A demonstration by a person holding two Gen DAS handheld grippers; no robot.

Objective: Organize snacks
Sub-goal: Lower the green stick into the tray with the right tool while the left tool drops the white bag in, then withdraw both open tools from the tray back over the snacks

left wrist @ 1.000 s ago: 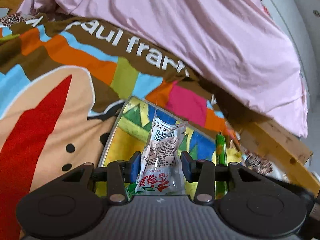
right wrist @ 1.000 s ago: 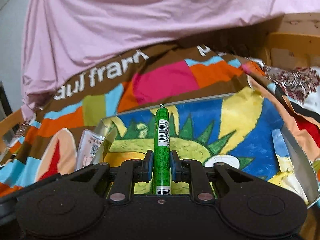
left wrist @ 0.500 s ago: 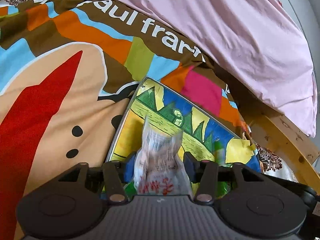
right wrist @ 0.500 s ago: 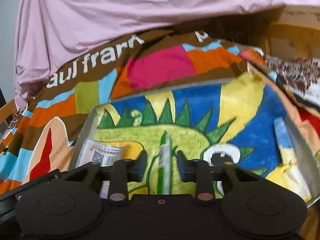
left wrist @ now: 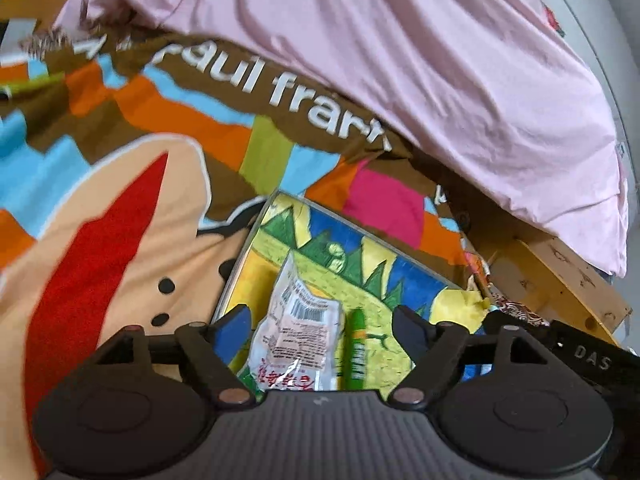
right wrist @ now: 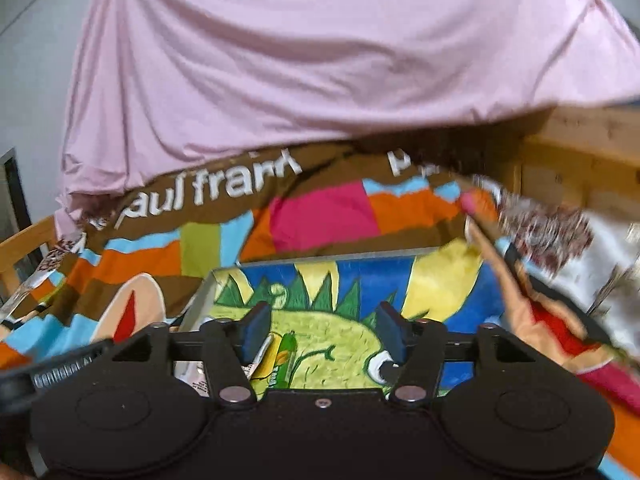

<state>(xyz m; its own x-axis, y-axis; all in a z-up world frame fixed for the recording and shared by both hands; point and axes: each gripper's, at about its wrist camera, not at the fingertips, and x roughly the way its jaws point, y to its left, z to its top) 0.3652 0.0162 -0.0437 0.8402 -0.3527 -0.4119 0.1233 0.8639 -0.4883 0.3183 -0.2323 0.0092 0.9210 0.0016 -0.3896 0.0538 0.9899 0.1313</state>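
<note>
A flat tray (left wrist: 256, 236) painted with a green dinosaur lies on the bed; it also shows in the right wrist view (right wrist: 420, 256). A clear snack packet (left wrist: 296, 332) with a barcode and red print lies in the tray. A green snack stick (left wrist: 355, 348) lies beside it on its right. My left gripper (left wrist: 322, 326) is open above both, holding nothing. In the right wrist view the green stick (right wrist: 285, 354) and part of the packet (right wrist: 262, 354) lie low left in the tray. My right gripper (right wrist: 318, 328) is open and empty above the tray.
A colourful printed blanket (left wrist: 120, 184) covers the bed under the tray. A pink sheet (left wrist: 420, 60) is heaped behind it. A wooden bed frame (left wrist: 560, 276) runs along the right; the right gripper's body (left wrist: 588, 360) sits at the left view's right edge.
Both grippers opened and let go: the packet dropped from the left gripper and the green stick from the right. Both now lie in the tray. The grippers have drawn back slightly.
</note>
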